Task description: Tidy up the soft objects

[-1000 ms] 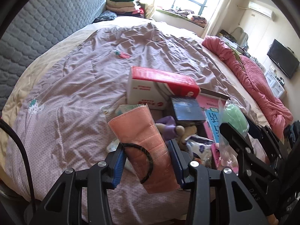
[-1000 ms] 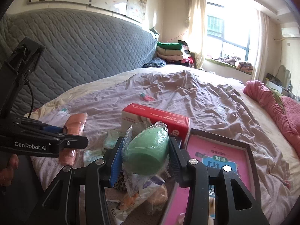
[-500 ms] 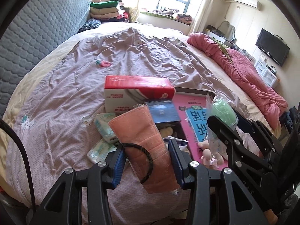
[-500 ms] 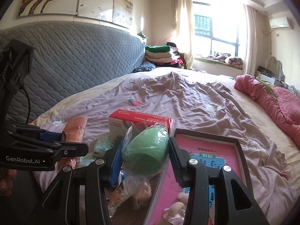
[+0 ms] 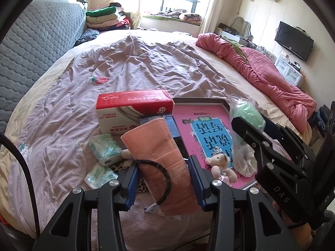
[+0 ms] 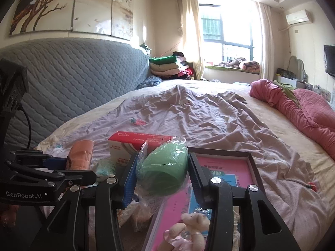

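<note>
Left claw (image 5: 163, 179) is pinching an orange folded cloth in clear wrap (image 5: 161, 163) between its blue pads, holding it above the bed (image 5: 146, 62). Right claw (image 6: 161, 173) is gripping a green soft object in a plastic bag (image 6: 162, 172). Below them, a red-and-white tissue box (image 5: 134, 108), a pink boxed book (image 5: 209, 129), a small teddy bear (image 5: 219, 165) and two tissue packets (image 5: 102, 148) are lying on the lilac sheet.

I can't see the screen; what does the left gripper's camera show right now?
The left gripper clamps a peach-coloured pouch with a black loop above a messy bed. Behind lie a red-and-white box, a pink tray and a small teddy.
</note>
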Available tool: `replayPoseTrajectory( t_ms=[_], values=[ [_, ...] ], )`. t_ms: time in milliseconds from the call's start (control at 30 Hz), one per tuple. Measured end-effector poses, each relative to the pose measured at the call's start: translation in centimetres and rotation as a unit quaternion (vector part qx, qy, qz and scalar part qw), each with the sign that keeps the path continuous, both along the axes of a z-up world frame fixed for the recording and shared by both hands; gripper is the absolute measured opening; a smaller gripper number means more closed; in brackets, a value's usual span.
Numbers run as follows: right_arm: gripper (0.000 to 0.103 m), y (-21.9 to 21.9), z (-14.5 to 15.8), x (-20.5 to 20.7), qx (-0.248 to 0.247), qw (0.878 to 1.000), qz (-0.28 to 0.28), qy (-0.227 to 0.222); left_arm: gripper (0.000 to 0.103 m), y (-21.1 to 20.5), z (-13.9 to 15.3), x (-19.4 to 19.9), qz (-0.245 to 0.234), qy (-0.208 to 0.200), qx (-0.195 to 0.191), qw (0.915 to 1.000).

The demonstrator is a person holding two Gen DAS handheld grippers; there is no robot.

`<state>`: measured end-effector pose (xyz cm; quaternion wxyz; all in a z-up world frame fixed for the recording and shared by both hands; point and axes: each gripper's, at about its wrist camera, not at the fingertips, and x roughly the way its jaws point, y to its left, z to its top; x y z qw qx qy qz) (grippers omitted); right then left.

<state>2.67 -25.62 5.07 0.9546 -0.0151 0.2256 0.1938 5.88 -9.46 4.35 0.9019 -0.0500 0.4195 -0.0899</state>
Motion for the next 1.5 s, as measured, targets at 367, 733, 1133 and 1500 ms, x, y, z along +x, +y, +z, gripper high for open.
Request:
replayPoseTrajectory(
  t_ms=[367, 733, 1133, 1500],
  values=[
    [0.047, -5.7, 1.5, 0.1, 0.031, 0.998, -0.063, -0.005, 0.045, -3.1, 1.1, 1.5, -0.032, -0.009, 0.005, 0.9994],
    [0.047, -8.7, 1.7, -0.2, 0.031, 0.995, -0.097, -0.011, 0.045, -6.8, 0.5, 2.8, -0.066, -0.004, 0.022, 0.9976],
    [0.047, -10.2, 1.1, -0.1, 0.049, 0.992, -0.113, 0.002, 0.045, -9.7, -0.6, 4.7, -0.097, 0.012, 0.043, 0.9943],
    [0.047, -11.2, -0.1, 0.8, 0.061, 0.991, -0.118, 0.022, 0.045, -10.6, -2.7, 6.0, -0.107, 0.038, 0.053, 0.9921]
  ],
)
